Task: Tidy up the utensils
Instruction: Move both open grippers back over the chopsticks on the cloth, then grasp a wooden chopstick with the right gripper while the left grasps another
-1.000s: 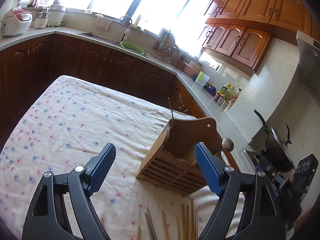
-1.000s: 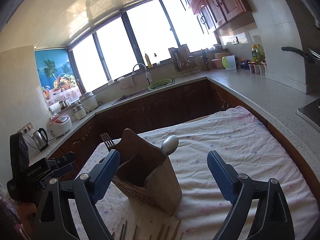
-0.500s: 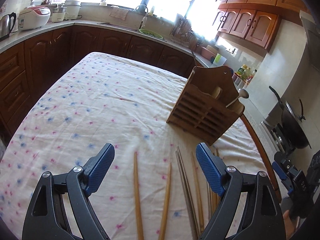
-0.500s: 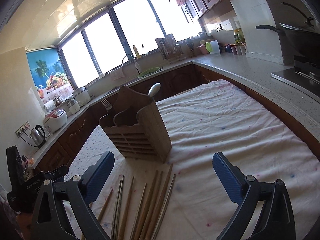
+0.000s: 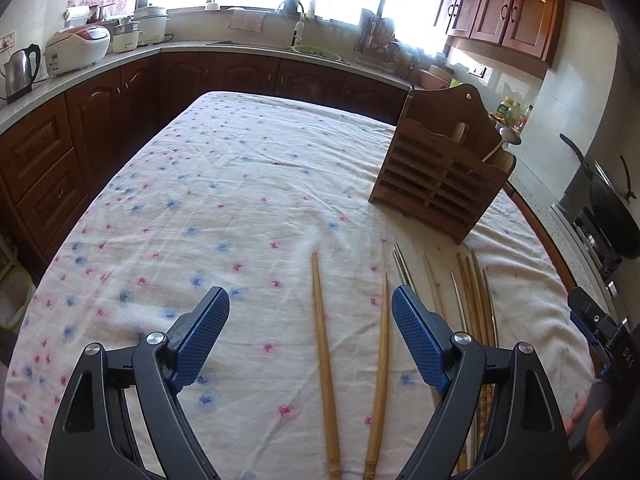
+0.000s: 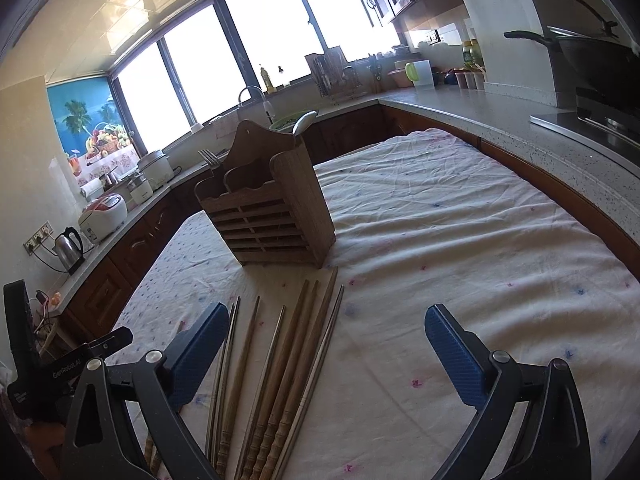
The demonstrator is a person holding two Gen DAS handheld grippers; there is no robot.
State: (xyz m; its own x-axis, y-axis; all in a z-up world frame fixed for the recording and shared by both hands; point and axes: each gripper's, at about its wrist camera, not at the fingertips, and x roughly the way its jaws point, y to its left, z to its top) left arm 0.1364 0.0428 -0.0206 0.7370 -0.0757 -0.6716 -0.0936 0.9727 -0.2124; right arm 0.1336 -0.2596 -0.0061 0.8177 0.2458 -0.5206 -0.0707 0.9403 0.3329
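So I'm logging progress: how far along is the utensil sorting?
Early. Done: a spoon and fork stand in the wooden holder. In hand: nothing; the left claw and right claw are open. Left: all the chopsticks on the tablecloth.

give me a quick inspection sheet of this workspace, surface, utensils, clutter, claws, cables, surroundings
Surface: table under a wrinkled white cloth with pink and blue flowers.
Job's things: slatted brown wooden utensil holder upright, holding a metal spoon and a metal fork; wooden and metal chopsticks loose on the cloth in front of it; two light wooden chopsticks lie apart to the left.
Clutter: nothing seen on the cloth.
Claws: left claw open, empty; right claw open, empty.
Cables: cord by the steel kettle at the wall socket.
Surroundings: dark wood cabinets, sink under windows, white rice cooker, black wok.
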